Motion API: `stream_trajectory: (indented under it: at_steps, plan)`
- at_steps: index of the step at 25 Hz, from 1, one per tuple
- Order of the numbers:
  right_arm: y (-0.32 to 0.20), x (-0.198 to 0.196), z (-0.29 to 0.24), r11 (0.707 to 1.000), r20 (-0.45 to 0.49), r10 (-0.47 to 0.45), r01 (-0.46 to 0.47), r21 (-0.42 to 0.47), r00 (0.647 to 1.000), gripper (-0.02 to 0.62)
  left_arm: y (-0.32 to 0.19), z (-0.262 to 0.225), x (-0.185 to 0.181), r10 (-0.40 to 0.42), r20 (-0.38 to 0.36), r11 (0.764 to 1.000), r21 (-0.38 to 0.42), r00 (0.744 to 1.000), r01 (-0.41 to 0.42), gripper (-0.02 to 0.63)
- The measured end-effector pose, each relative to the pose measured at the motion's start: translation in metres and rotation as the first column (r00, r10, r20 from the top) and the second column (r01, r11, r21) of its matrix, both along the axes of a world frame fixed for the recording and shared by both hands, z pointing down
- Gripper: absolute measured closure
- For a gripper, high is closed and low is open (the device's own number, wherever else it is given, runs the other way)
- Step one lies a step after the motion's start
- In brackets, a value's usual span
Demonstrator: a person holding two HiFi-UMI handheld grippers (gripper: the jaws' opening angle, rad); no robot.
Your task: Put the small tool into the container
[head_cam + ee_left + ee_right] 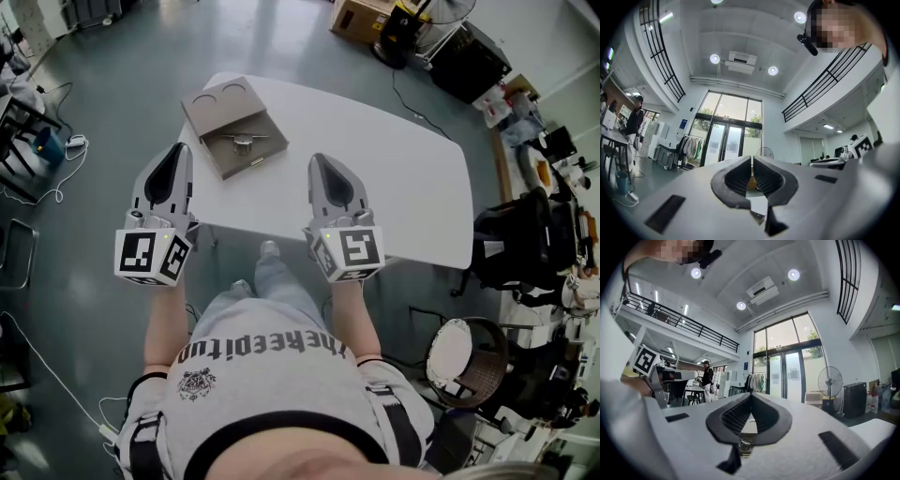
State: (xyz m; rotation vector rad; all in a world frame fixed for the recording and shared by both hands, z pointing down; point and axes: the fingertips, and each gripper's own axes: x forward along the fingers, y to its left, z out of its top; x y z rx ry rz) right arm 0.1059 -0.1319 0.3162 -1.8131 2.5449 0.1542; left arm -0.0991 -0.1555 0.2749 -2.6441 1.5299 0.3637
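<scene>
Left gripper (178, 150) pressed together, empty; right gripper (319, 161) the same, both held level at the table's (412, 187) near edge. Small metal tool (246, 142) lies on the flat brown box (217, 111) at the table's far left corner

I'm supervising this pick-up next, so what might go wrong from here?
The left tool and right tool both have jaws together and face the room, not the white table; neither is ready to grasp. The small silver metal piece lies flat on the flat brown box, so pinching it may slip. That box sits at the table's edge; a shove might push it off.
</scene>
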Motion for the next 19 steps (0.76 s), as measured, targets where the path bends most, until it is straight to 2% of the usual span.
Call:
stream_trajectory:
  at_steps: [19]
  plan:
    - [0.009,-0.002,-0.007,1.0,0.017,0.011,-0.012,0.027,1.0,0.594,0.009,-0.006,-0.004,0.005,0.009,1.0,0.016,1.0,-0.005,0.592]
